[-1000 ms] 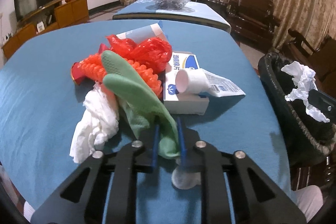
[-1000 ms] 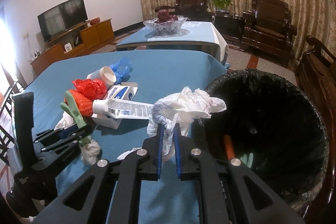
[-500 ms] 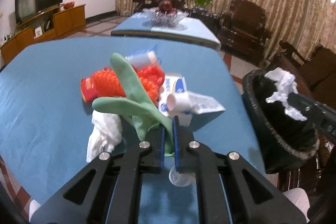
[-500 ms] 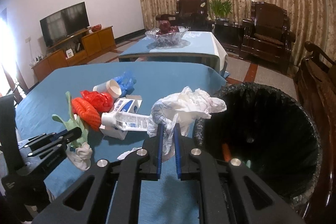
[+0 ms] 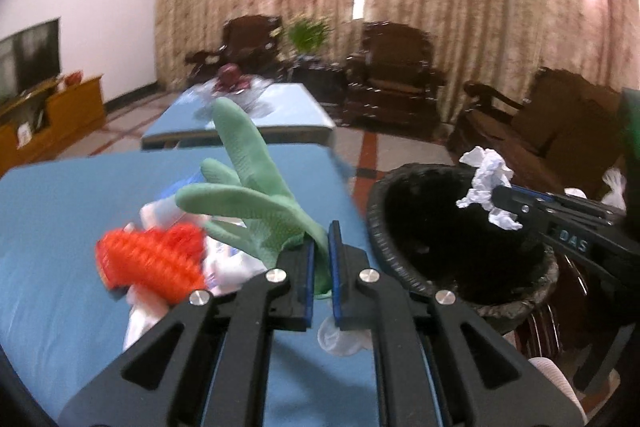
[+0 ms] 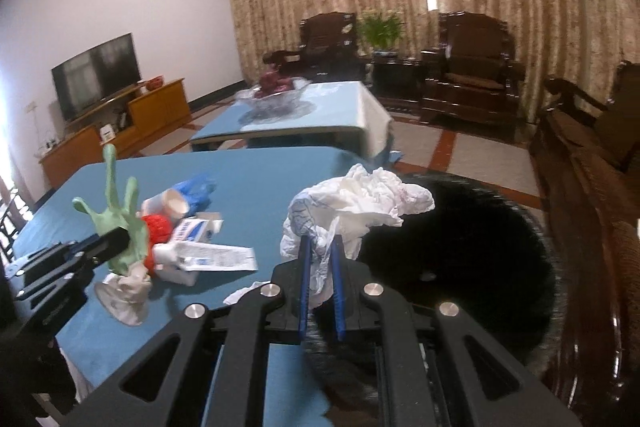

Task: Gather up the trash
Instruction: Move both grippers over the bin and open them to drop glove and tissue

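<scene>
Blue-clothed table (image 6: 256, 179) carries a tube (image 6: 208, 255), paper cup (image 6: 170, 202), and tissue (image 6: 128, 291).

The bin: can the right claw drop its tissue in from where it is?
Probably yes. The right claw holds the crumpled tissue over the black bin, whose mouth is open, with nothing between them.

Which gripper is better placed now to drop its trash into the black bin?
The right gripper: its crumpled tissue hangs at the bin opening. The left gripper holds the green glove above the table.
</scene>
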